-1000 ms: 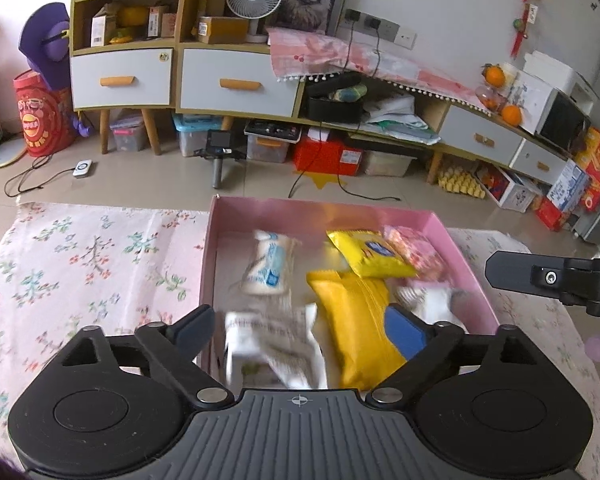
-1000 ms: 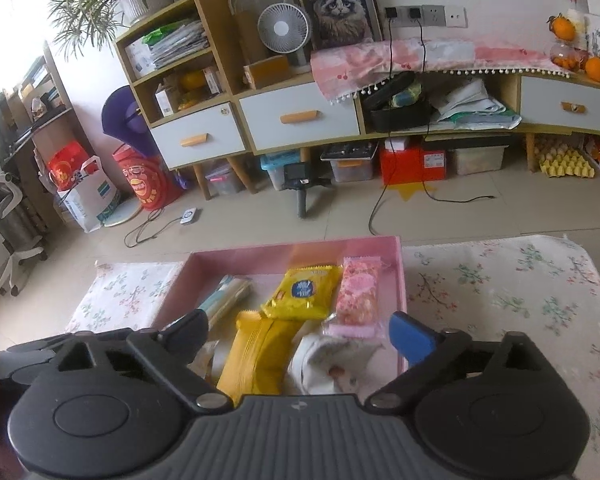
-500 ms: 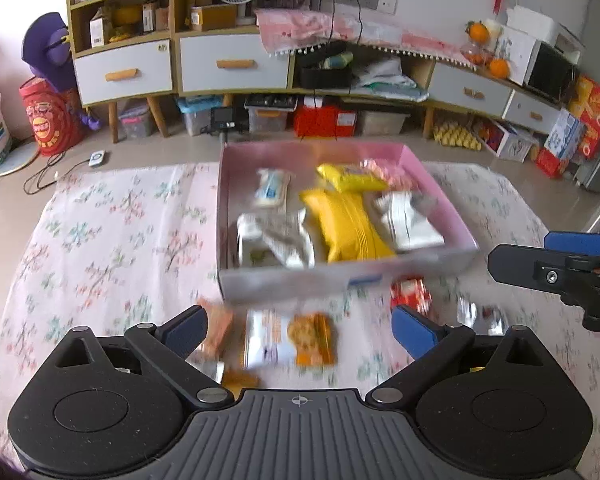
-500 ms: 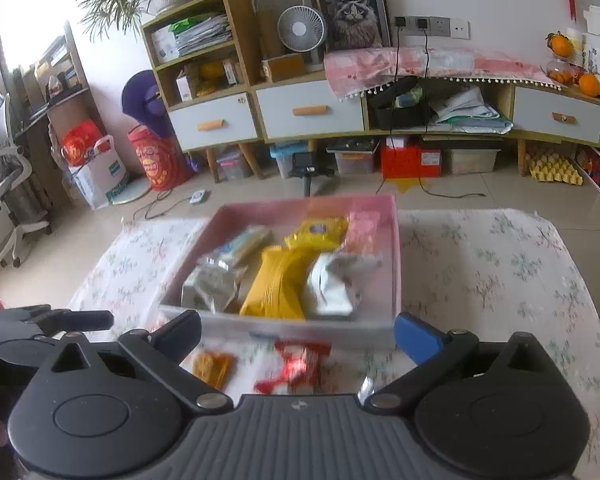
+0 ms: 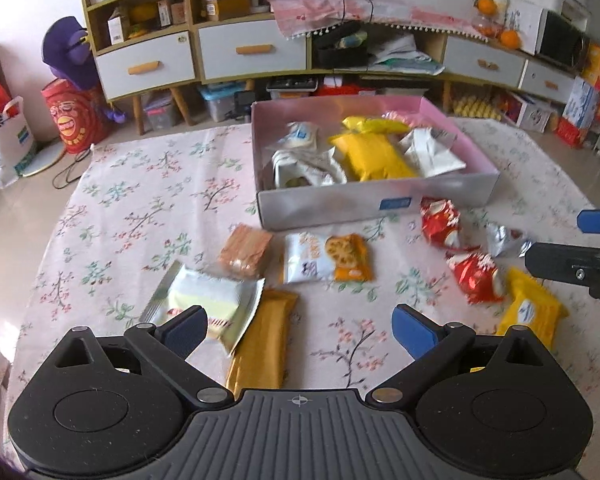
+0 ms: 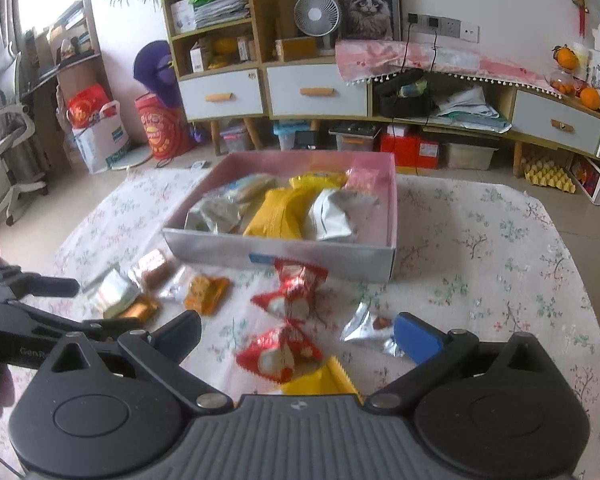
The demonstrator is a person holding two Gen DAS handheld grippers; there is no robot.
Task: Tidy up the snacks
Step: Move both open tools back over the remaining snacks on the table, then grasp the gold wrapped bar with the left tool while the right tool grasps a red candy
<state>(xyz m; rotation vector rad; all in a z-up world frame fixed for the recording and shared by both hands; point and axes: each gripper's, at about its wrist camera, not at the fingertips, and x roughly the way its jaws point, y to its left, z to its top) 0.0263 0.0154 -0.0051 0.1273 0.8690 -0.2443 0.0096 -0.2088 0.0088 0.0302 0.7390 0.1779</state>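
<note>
A pink box (image 5: 372, 202) (image 6: 284, 252) on the floral tablecloth holds several snack packs, among them a yellow pack (image 5: 370, 156). Loose snacks lie in front of it: a brown wafer pack (image 5: 245, 255), a white-and-orange biscuit pack (image 5: 326, 258), a silver-green pack (image 5: 204, 304), a long orange pack (image 5: 262, 344), two red packs (image 5: 440, 222) (image 5: 476, 276), a silver pack (image 5: 504, 240) and a yellow pack (image 5: 530, 314). My left gripper (image 5: 298, 330) is open and empty above the near snacks. My right gripper (image 6: 298, 334) is open and empty over a red pack (image 6: 280, 354).
The floral cloth (image 5: 140, 216) covers the table. Behind it stand cabinets with white drawers (image 5: 252, 50), a fan (image 6: 316, 12), storage bins on the floor and a red bag (image 5: 74, 116). My right gripper's finger shows at the left wrist view's right edge (image 5: 568, 266).
Both grippers have pulled back from over the box toward the table's near edge. The loose snacks in front of the box have come into view. Both stay open.
</note>
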